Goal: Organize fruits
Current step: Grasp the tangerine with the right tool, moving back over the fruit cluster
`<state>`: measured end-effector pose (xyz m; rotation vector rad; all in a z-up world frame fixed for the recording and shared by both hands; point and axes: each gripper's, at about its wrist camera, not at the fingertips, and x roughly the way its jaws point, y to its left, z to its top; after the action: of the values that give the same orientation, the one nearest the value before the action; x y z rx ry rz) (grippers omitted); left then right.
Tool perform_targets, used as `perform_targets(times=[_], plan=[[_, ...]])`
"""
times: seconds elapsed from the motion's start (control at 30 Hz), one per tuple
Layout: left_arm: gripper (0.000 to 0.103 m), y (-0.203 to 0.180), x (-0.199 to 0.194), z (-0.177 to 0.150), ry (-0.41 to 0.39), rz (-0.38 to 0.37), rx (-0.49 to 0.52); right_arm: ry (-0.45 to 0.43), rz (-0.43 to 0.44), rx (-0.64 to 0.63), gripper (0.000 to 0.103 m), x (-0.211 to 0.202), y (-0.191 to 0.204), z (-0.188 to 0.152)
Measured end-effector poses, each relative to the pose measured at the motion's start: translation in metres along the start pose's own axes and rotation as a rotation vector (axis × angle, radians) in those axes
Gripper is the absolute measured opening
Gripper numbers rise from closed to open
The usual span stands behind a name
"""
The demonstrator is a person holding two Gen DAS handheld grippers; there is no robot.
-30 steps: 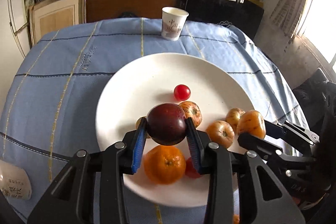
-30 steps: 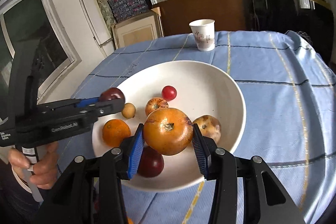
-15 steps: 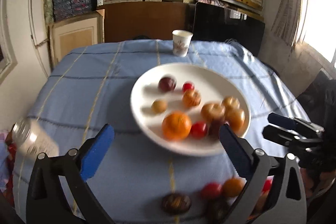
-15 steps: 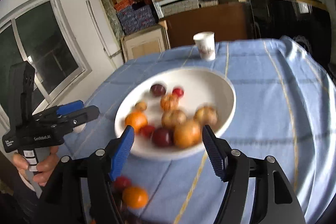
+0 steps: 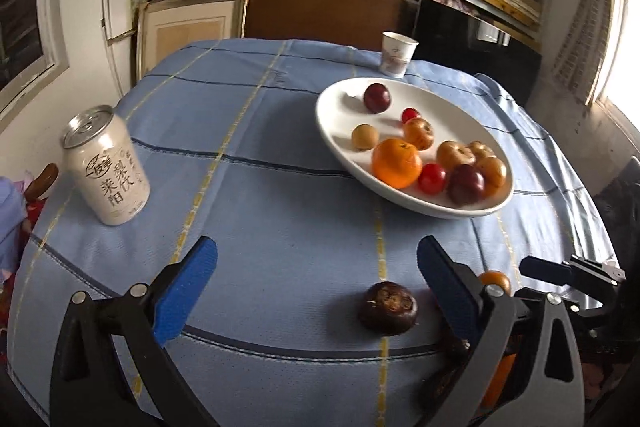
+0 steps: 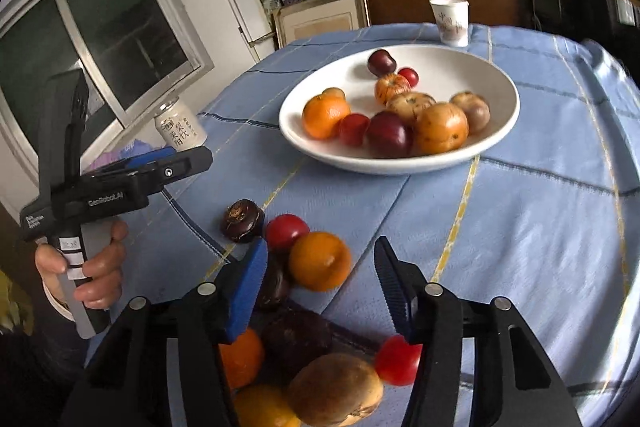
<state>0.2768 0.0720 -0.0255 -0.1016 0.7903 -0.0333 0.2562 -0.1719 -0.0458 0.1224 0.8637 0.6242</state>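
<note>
A white plate [image 5: 332, 99] [image 6: 502, 131] on the blue cloth holds several fruits, among them an orange [image 5: 396, 163] and a dark plum [image 5: 376, 98]. My left gripper [image 5: 316, 255] hangs wide open over bare cloth, with nothing between its fingers. A dark brown fruit [image 5: 387, 307] lies just inside its right finger. My right gripper [image 6: 320, 247] is closing around a loose orange [image 6: 320, 267] near the table's front, with gaps still showing at both pads. A red tomato [image 6: 286, 231] and several more fruits lie beside and below it.
A white drink can [image 5: 106, 171] [image 6: 180, 131] stands at the left of the table. A paper cup [image 5: 398, 55] [image 6: 450, 21] stands behind the plate. A hand [image 6: 80, 267] holds the left gripper's handle at the left. Shelves and a window lie beyond the table.
Both grippers let go of their fruits over the plate and pulled back to the table's near edge. The left one opened wide and swung left. The right one opened, then narrowed.
</note>
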Motion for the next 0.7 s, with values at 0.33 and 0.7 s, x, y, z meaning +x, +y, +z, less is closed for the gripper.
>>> perform_targets(times=[0.33, 0.7], plan=[[0.098, 0.0081, 0.0004, 0.0054, 0.007, -0.006, -0.051, -0.004, 0.011, 0.028, 0.05, 0.0011, -0.0038, 0.0], [0.098, 0.0037, 0.0016, 0.0041, -0.004, 0.046, -0.013, -0.039, -0.003, 0.052, 0.052, -0.0042, -0.0085, 0.0015]])
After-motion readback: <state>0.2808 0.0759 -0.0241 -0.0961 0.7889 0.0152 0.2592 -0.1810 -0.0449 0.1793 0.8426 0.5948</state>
